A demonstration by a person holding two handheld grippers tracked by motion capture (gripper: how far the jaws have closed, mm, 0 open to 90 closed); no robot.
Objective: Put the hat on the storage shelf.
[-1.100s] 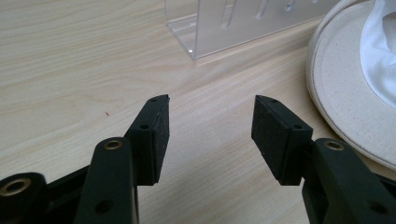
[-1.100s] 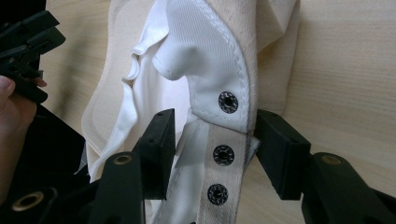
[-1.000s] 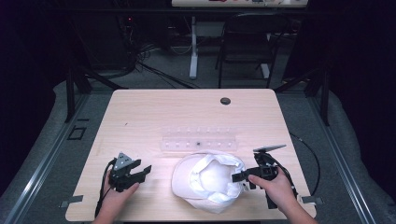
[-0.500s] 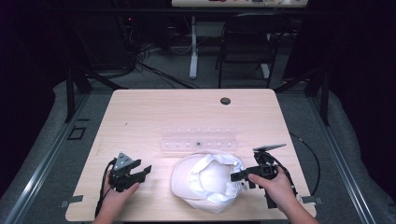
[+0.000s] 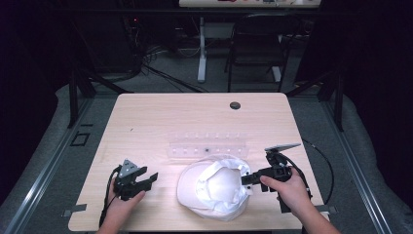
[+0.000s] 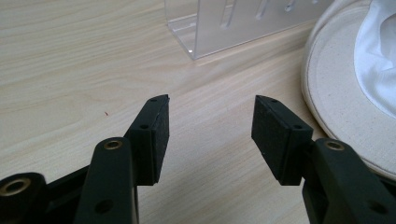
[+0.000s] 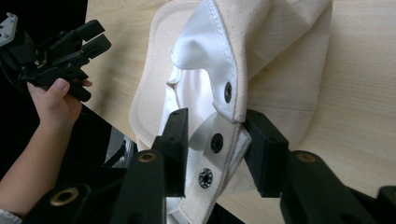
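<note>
A cream cloth cap (image 5: 214, 190) lies upside down on the wooden table (image 5: 160, 117) near the front edge, its white lining showing. My right gripper (image 5: 246, 180) is at the cap's right side. In the right gripper view its jaws (image 7: 215, 135) are shut on the cap's back strap (image 7: 229, 93), which has dark snap studs and stands up between the pads. My left gripper (image 5: 153, 178) rests on the table left of the cap, open, with nothing between its jaws (image 6: 210, 121). The cap's brim (image 6: 336, 93) lies just to the right of it. The left gripper (image 7: 93, 39) also appears in the right gripper view.
A clear plastic rack (image 5: 207, 145) with a row of slots lies behind the cap, and the left gripper view shows its near end (image 6: 243, 23). A dark grommet (image 5: 235, 105) sits near the table's far edge. A chair (image 5: 258, 44) and table legs stand beyond.
</note>
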